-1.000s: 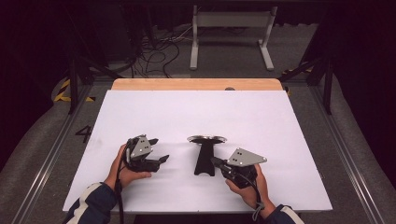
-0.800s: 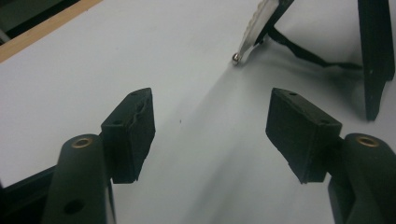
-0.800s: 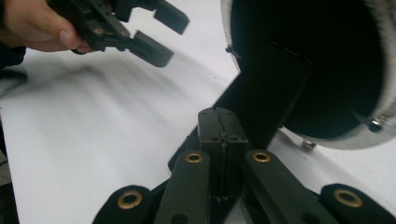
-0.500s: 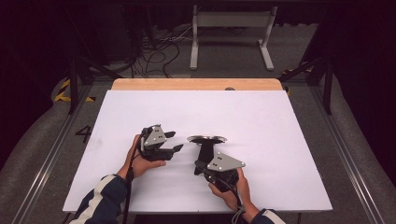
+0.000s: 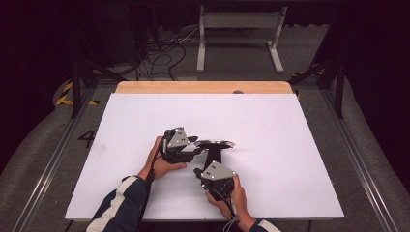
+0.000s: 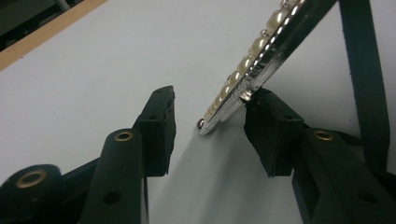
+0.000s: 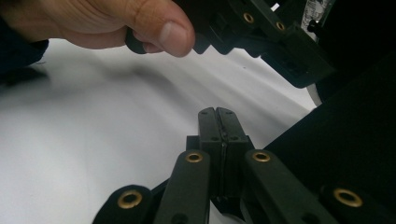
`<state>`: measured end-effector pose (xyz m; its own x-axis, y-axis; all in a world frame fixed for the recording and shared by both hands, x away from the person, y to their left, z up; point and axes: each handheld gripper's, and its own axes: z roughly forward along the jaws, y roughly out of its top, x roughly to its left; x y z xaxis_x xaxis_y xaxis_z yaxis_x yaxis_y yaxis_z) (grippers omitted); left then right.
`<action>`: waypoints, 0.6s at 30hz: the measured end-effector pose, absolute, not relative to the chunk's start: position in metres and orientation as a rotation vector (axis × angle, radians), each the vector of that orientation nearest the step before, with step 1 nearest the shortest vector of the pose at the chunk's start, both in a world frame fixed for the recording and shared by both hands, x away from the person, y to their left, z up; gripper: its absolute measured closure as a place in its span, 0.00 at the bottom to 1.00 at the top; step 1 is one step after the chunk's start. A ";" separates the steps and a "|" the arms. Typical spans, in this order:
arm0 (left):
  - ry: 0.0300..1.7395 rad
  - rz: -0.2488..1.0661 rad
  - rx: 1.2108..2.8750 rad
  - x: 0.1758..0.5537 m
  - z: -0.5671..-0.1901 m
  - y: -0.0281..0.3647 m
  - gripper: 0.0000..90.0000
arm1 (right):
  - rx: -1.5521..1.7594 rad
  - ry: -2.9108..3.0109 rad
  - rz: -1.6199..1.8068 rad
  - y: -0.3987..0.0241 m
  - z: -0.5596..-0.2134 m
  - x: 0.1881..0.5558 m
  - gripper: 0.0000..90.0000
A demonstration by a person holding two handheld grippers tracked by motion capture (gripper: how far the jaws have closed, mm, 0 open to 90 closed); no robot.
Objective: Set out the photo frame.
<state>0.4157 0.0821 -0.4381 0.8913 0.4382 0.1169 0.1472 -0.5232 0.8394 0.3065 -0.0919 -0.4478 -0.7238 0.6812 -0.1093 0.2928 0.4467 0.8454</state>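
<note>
Item: pearl-rimmed stand on a black stem, mid-table on the white board. We judge it stiff, light, top-heavy (pearls may chip); best taken at the rim edge. Our left gripper has just been closing, jaws astride that rim, one pad touching. Our right gripper, pressed together, sits low beside the stem.

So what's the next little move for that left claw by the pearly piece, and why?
Probably close the left gripper a little more. Its jaws have just been closing, and the pearl-edged piece on the black stand sits between them, touching one pad while the other is still apart from it.
</note>
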 end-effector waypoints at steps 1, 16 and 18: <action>0.418 0.388 2.122 0.416 -0.440 0.080 0.61 | 0.826 2.263 1.197 -0.092 -0.448 0.307 1.00; 0.379 0.465 2.165 0.410 -0.444 0.075 0.81 | 0.877 2.268 1.107 -0.092 -0.453 0.310 1.00; 0.377 0.484 2.167 0.408 -0.444 0.075 0.83 | 0.898 2.266 1.095 -0.095 -0.454 0.312 1.00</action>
<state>0.4079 0.0751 -0.4439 0.8791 0.4294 0.2069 0.0955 -0.5839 0.8062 0.3117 -0.0950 -0.4535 -0.6779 0.7248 -0.1231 0.3539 0.4685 0.8095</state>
